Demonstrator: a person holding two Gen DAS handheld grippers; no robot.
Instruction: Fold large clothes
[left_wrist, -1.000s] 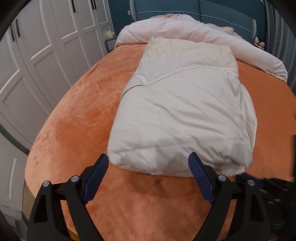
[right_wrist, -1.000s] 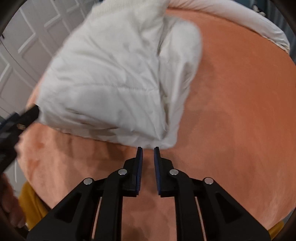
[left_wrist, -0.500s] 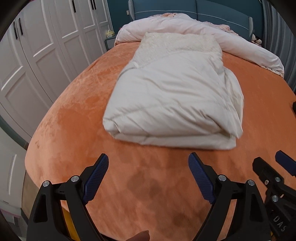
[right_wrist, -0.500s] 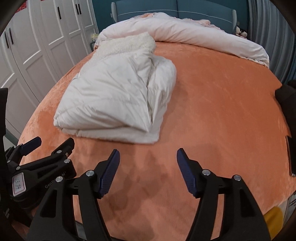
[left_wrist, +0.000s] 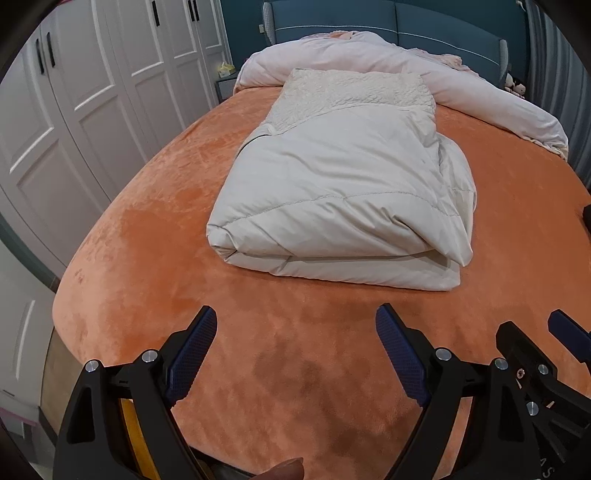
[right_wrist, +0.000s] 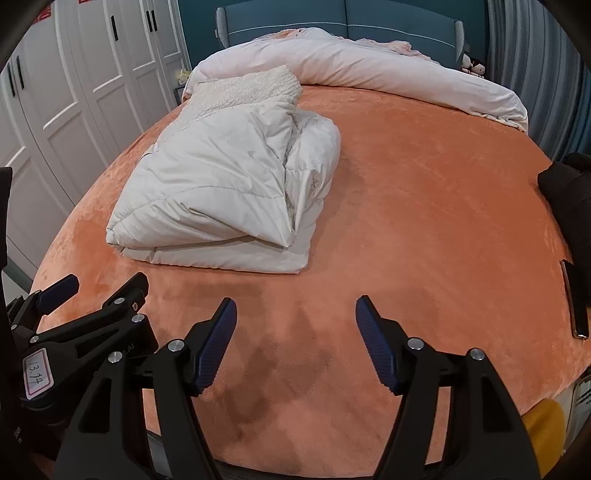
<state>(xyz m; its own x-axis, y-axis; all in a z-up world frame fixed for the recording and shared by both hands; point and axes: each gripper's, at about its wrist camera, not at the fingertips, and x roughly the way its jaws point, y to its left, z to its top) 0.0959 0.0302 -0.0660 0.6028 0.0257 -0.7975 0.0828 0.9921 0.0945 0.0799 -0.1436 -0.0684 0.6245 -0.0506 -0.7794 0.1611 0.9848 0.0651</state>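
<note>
On left hand-held gripper (right_wrist: 55, 291): label (right_wrist: 36, 373) reads "13.14"; jaws spread.

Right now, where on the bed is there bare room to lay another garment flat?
Widest bare patch: right of the folded coat, bounded by the rolled duvet behind and the black item and phone at the right edge. A narrower strip runs between the coat and both open hand-held grippers. The left edge is tight.
</note>
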